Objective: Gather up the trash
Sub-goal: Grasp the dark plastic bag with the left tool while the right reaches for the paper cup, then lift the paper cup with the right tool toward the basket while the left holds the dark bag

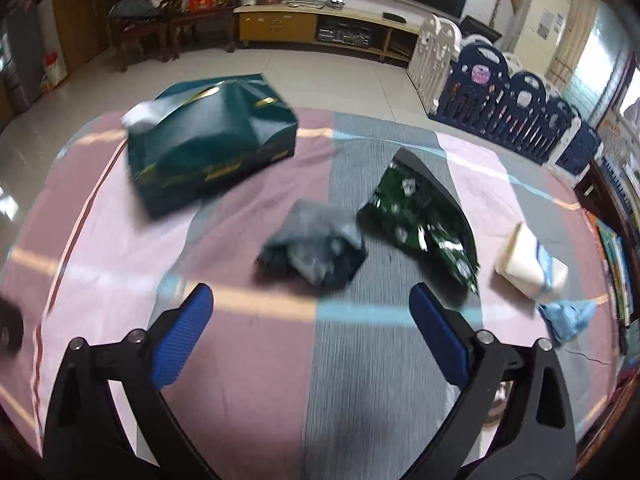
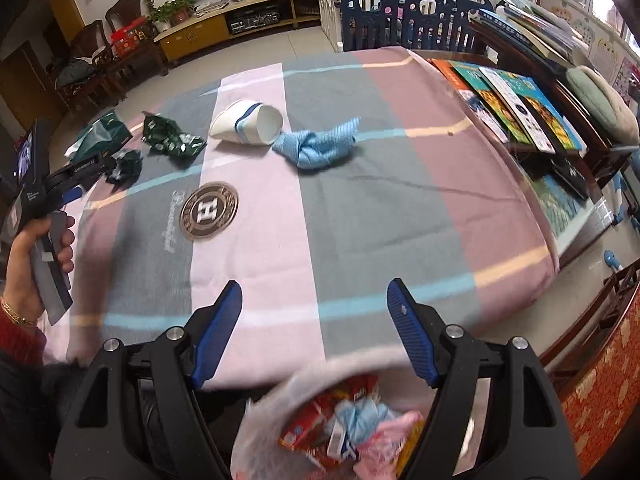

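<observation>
My left fingers point(image 1: 312, 300) are spread wide above a crumpled wrapper point(image 1: 316, 246); my right fingers point(image 2: 314, 296) gape, empty, over the trash bag point(image 2: 280, 420).

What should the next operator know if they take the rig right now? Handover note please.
Left claw: open, empty, above the striped cloth, facing the crumpled grey wrapper.
Right claw: open, empty, over the trash bag at the near edge.
Done: the bag already holds red, blue and pink scraps.
Left on the cloth: grey wrapper, green foil wrapper, tipped paper cup, blue rag, dark green box at the far left.
Next, probably: left claw takes the grey wrapper, right the cup or rag.
</observation>
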